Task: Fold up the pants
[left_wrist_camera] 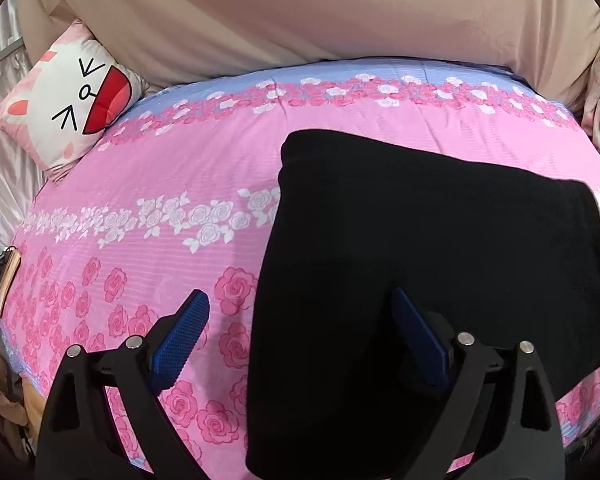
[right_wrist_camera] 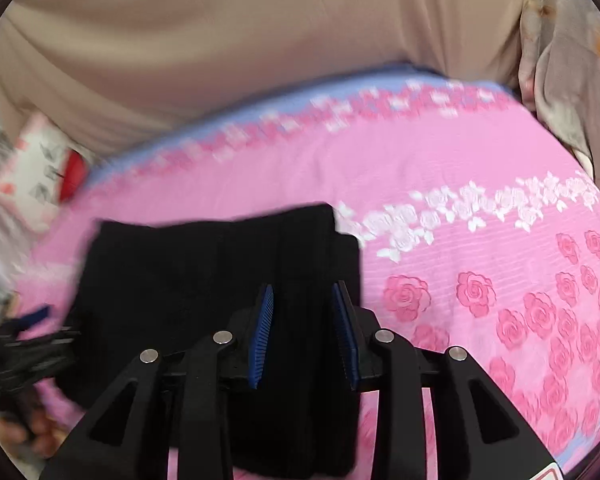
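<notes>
The black pants (left_wrist_camera: 420, 260) lie folded into a thick rectangle on the pink rose bedspread (left_wrist_camera: 180, 168). My left gripper (left_wrist_camera: 300, 304) is wide open above the pants' left edge; one blue pad (left_wrist_camera: 180, 340) is over the bedspread, the other over the fabric. In the right wrist view the pants (right_wrist_camera: 204, 272) lie below my right gripper (right_wrist_camera: 303, 296), whose jaws stand partly open over the fabric with nothing pinched between them. The left gripper (right_wrist_camera: 28, 336) shows blurred at the left edge of that view.
A cat-face pillow (left_wrist_camera: 72, 100) lies at the bed's far left corner. A beige padded headboard (left_wrist_camera: 300, 12) runs along the far side. A phone or case (left_wrist_camera: 4, 280) rests at the left bed edge. Floral fabric (right_wrist_camera: 572, 60) hangs at the right.
</notes>
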Tool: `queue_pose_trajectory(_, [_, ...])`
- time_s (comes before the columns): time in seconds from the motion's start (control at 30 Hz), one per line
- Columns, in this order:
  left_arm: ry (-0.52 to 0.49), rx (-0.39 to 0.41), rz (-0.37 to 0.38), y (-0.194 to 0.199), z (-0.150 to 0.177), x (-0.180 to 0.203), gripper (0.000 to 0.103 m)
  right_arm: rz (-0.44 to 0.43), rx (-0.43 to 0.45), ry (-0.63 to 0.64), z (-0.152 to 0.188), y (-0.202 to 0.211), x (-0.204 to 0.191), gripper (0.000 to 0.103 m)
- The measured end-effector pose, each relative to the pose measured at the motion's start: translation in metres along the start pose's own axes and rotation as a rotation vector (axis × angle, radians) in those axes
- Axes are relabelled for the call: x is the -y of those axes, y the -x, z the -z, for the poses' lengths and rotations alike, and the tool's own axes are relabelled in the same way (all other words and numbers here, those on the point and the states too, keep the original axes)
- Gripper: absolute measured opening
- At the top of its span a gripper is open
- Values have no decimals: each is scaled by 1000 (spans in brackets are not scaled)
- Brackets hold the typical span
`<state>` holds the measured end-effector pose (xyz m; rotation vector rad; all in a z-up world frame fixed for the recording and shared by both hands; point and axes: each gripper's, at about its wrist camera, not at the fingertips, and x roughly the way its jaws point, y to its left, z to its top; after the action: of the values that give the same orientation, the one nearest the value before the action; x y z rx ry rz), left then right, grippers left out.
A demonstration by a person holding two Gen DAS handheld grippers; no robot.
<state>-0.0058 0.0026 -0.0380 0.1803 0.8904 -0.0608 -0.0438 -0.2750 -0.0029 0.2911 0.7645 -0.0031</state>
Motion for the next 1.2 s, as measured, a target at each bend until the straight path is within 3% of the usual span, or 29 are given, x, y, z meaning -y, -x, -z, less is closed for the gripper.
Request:
queue_pose_trajectory(0.07, [11, -3, 8, 1, 1, -3, 91, -30, 30, 27, 9, 25, -7, 31])
queue_pose_trajectory(0.13, [8, 0, 14, 5, 3, -5, 91, -23, 6, 65, 21, 33, -12, 33])
queue_pose_trajectory(0.2, [2, -4, 19, 8, 7, -7, 91, 14, -18, 72, 38, 33, -10, 47])
queue_pose_trajectory(0.27, [12, -17, 45, 11, 13, -12, 91, 22, -43, 45, 52, 32, 0, 47])
queue_pose_trajectory(0.47, [38, -73, 82, 8, 27, -18, 92, -63, -75, -29, 62, 23, 14, 47])
queue_pose_trajectory(0.63, [-18, -32, 161, 36, 30, -4, 94, -106, -68, 0, 59, 29, 3, 47])
queue_pose_trajectory(0.67, [-39, -22, 181, 41, 31, 1, 95, -89, -67, 14, 59, 29, 1, 38])
queue_pose_trajectory(0.7, [-63, -11, 203, 45, 31, 9, 96, -76, -69, 25, 57, 29, -1, 22])
queue_pose_trajectory(0.9, [-242, -1, 368, 59, 35, 76, 97, -230, -35, -3, 25, 42, -3, 13])
queue_pose_trajectory(0.97, [-282, 4, 389, 58, 35, 99, 97, -283, -28, 13, 16, 47, -10, 13])
queue_pose_trajectory(1.03, [-290, 25, 388, 54, 31, 116, 96, -282, -26, 41, 12, 47, -16, 13])
queue_pose_trajectory(1.07, [-292, 39, 384, 51, 28, 122, 91, -275, -33, 48, 11, 45, -16, 13])
queue_pose_trajectory(1.13, [-304, 15, 356, 34, 23, 135, 52, -260, -42, 38, 12, 43, -12, 19])
queue_pose_trajectory(1.2, [-281, 3, 349, 20, 18, 138, 42, -239, -41, 19, 18, 45, -1, 20])
